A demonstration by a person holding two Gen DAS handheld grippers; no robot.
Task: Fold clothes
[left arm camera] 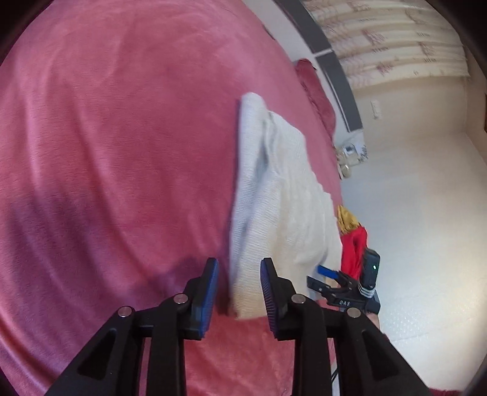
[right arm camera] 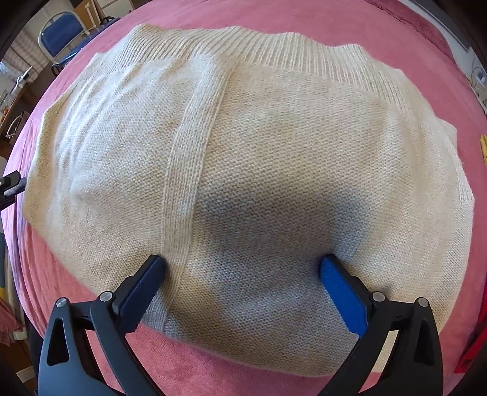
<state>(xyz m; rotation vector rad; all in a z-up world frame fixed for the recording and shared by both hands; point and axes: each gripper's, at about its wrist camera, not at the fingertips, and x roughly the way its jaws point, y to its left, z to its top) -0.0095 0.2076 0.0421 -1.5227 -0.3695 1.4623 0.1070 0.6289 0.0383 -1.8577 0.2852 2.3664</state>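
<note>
While the cream knit sweater (right arm camera: 258, 170) lies folded on the pink bed blanket (left arm camera: 106, 152), the right tool (right arm camera: 243, 268) rests on it with jaws spread wide, grasping nothing. Just beside the sweater's near edge, the left tool (left arm camera: 239, 283) hangs parted and empty above the blanket.

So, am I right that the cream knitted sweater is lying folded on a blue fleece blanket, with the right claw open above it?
Not quite: the fleece blanket is pink, not blue, as the right wrist view shows. The rest holds: the cream knitted sweater lies folded on it, with the right claw open above it.
</note>
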